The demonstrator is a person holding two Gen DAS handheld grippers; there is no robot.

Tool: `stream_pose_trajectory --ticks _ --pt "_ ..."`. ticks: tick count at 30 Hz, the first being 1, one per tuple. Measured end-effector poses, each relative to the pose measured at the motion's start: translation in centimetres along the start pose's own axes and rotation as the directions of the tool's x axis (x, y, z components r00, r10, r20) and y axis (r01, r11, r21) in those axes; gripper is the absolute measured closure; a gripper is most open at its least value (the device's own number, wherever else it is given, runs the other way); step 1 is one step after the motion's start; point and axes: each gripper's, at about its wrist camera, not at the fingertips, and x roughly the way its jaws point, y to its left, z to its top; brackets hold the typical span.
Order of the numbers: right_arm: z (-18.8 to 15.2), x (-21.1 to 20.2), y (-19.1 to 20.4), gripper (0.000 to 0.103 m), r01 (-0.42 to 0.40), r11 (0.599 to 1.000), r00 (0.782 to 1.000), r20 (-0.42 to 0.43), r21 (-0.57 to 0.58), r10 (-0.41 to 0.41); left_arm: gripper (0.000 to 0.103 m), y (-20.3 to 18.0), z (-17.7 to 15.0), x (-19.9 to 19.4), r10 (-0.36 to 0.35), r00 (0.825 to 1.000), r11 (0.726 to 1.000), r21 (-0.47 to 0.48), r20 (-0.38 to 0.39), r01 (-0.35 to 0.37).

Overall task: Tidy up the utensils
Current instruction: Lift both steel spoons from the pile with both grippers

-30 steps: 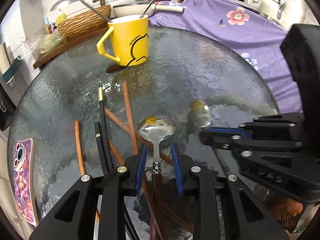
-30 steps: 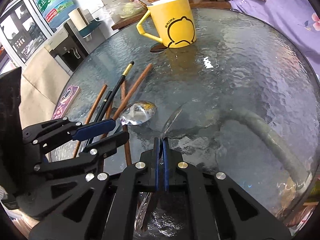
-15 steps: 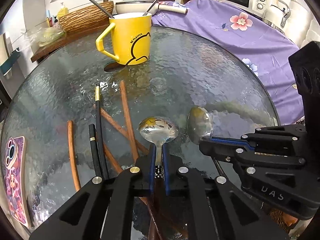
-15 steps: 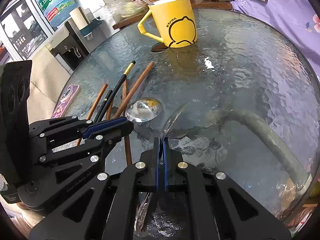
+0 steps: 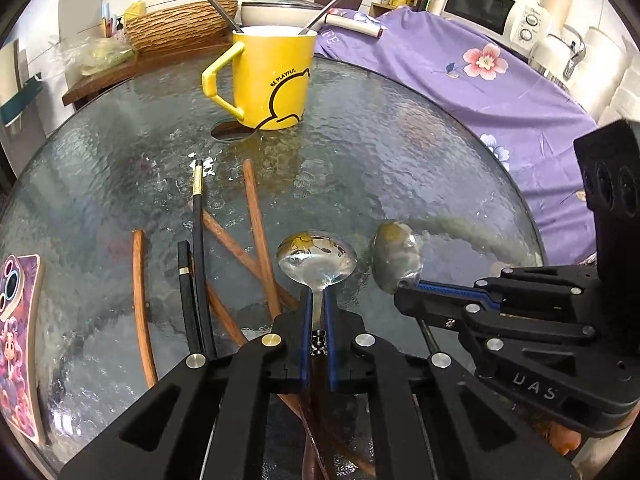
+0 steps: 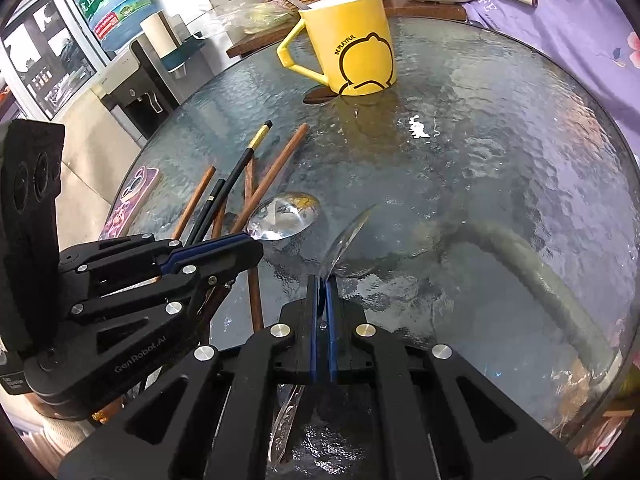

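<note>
A yellow mug (image 5: 274, 80) with two ladles in it stands at the far side of the round glass table (image 5: 400, 152). My left gripper (image 5: 318, 300) is shut on the neck of a steel spoon (image 5: 317, 261), its bowl facing up just above the glass. To its right my right gripper (image 5: 404, 286) is shut on a second spoon (image 5: 396, 256). In the right wrist view that gripper (image 6: 320, 282) pinches the spoon (image 6: 346, 240) edge-on, and the left gripper (image 6: 256, 242) sits at the left with its spoon (image 6: 284, 216). Several wooden and black chopsticks (image 5: 256, 232) lie crossed left of the spoons.
A phone (image 5: 18, 340) in a purple case lies at the table's left edge. A purple flowered cloth (image 5: 480, 76) covers the surface to the right. A wicker basket (image 5: 176, 24) and a pan (image 5: 280, 10) stand behind the mug. A water dispenser (image 6: 132, 60) stands beyond the table's left.
My left gripper's jaws closed from a wide gap onto the spoon's neck. The left gripper rolled slightly. The right gripper and its spoon stayed still.
</note>
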Motion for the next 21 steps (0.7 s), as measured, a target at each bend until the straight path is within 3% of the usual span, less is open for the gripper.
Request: stream_pose_trajectory --ticks 8,17,18,19,21 --pt "0.4 -1.6 -0.3 0.1 -0.014 1.0 0.997 0.073 -0.003 0.015 0.097 -0.2 0.5 -1.7 -0.033 0.998 0.999 -0.018 0.052 0.033" --pt "0.9 -1.9 -1.5 0.099 0.006 1.0 0.996 0.091 0.026 -0.008 0.097 -0.3 0.8 -2.5 -0.028 0.996 0.999 -0.028 0.08 0.03" --pt "1.1 -1.8 -1.7 0.088 0.014 0.999 0.996 0.084 0.035 -0.017 0.097 -0.2 0.8 -2.5 -0.027 0.996 0.999 -0.03 0.08 0.029" --pt "1.1 -1.8 -1.8 0.068 0.01 0.999 0.996 0.085 0.043 -0.013 0.097 -0.2 0.7 -2.5 -0.026 0.996 0.999 -0.031 0.08 0.029" --pt "1.1 -1.7 -1.8 0.046 0.014 0.999 0.996 0.085 0.048 -0.018 0.097 0.0 0.7 -2.4 -0.022 0.997 0.999 -0.035 0.078 0.025"
